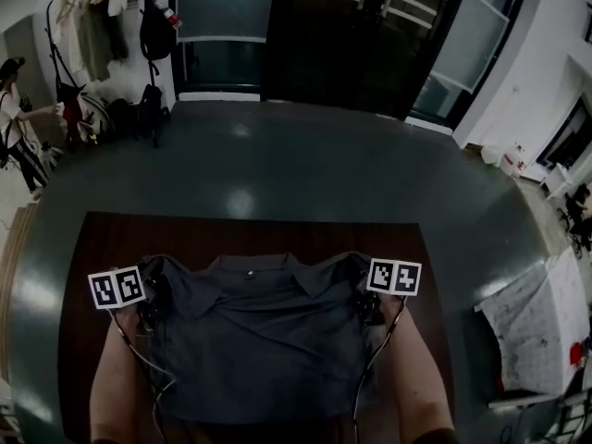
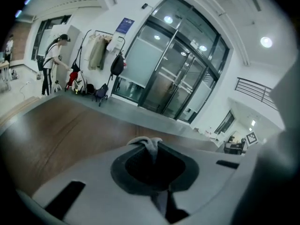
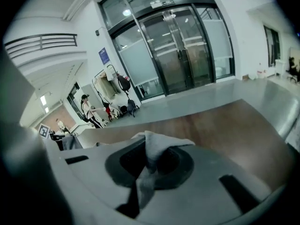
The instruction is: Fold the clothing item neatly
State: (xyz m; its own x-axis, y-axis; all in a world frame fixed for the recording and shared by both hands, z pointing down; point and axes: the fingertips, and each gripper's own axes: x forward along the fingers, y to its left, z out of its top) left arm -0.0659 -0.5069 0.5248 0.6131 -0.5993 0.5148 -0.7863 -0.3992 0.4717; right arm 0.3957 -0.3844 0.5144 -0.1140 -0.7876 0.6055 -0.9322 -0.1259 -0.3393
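**Q:** Where does the shirt lie in the head view?

**A:** The dark grey shirt is spread on the brown bench. Its collar points toward the far edge. Its lower part reaches the near edge, between the person's forearms.

**Q:** What is the state of the left gripper?

**A:** The left gripper is at the shoulder on the person's left. In the left gripper view its jaws are clenched on a fold of grey cloth that stands up between them.

**Q:** And the right gripper?

**A:** The right gripper is at the opposite shoulder and also grasps the shirt. A bunch of fabric pokes out above its closed jaws.

**Q:** What surrounds the bench?

**A:** The bench stands on a grey floor, with glass doors beyond it. At far left a coat rack holds garments and bags, and a person stands beside it.
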